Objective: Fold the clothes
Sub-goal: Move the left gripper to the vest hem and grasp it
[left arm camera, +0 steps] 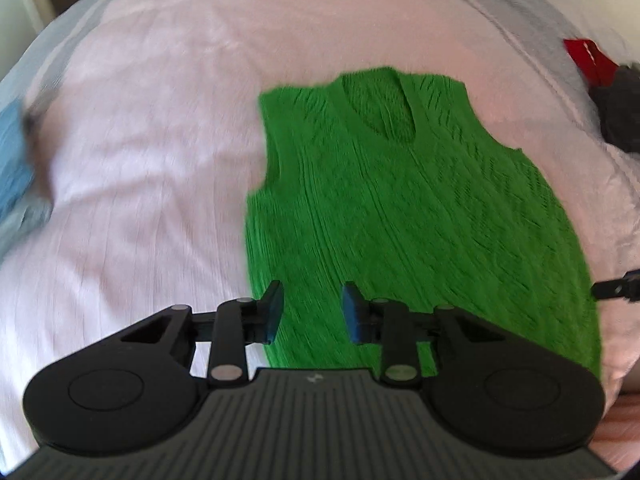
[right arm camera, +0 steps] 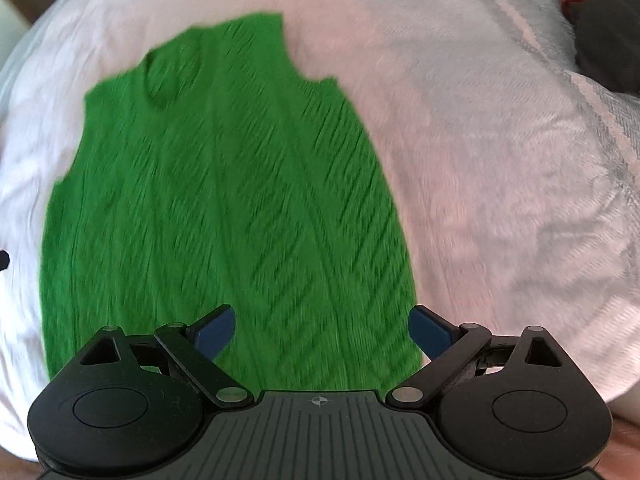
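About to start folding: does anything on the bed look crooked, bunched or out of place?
Nothing stands out. The green vest lies flat and spread on the white bedcover, neck away from the claws. Red and dark clothes sit apart at the far edge.

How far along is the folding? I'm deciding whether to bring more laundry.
Done: the green vest lies spread flat on the white bedcover. In hand: nothing; the left gripper and right gripper sit over its hem, jaws apart. Left: every fold.
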